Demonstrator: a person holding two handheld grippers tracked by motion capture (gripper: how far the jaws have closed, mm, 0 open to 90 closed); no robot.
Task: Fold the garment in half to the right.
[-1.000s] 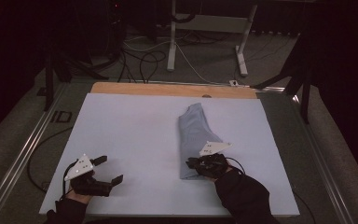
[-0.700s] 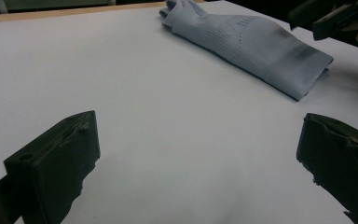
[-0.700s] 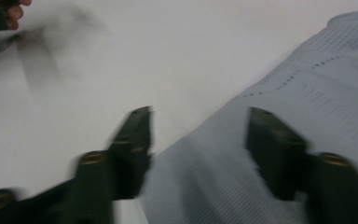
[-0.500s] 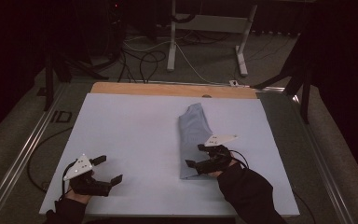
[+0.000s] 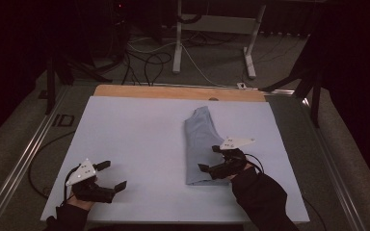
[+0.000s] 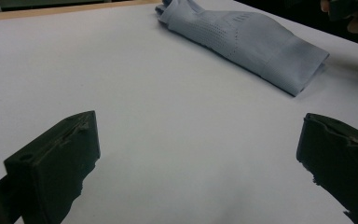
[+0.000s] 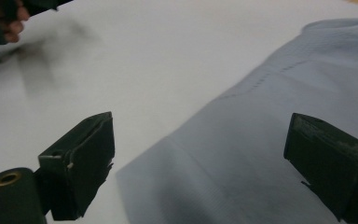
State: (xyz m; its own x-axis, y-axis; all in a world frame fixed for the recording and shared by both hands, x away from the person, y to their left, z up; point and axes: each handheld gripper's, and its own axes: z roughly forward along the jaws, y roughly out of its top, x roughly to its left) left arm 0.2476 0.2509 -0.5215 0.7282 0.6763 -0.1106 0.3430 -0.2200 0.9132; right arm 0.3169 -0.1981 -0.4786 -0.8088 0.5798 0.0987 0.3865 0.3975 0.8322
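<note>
While the right gripper (image 5: 214, 160) stands with its jaws spread wide, having just been opening, nothing lies clamped between them; in the right gripper view the jaws straddle the near end of the folded garment (image 7: 279, 140) without pressing on it.

Item: right gripper. Place: lower centre-right of the high view, over the near right edge of the garment. State: wide, empty.

Item: folded garment (image 5: 200, 144), pale blue-grey, folded into a long narrow bundle. Place: right of centre in the high view, lying flat on the worktop (image 5: 139, 139), its narrower end toward the top of the frame, its broad end toward the bottom.

Item: left gripper (image 5: 112, 175). Place: lower left of the high view, well apart from the garment. State: wide, empty; in the left gripper view its jaws frame bare worktop, with the garment (image 6: 251, 42) at upper right.

Risks, as judged:
- A jaw so close above the cloth may snag the top layer as the hand draws off, dragging the fold open or skewing the bundle.
- A fresh grip taken from this angle may catch only the upper layer, so the layers beneath slide out and the fold is lost.
- The trailing cable at the right hand lies near the garment's lower corner; a sweep of the wrist could brush and rumple that corner.
- The smooth worktop offers little hold; a sideways nudge would likely shift the whole bundle.
</note>
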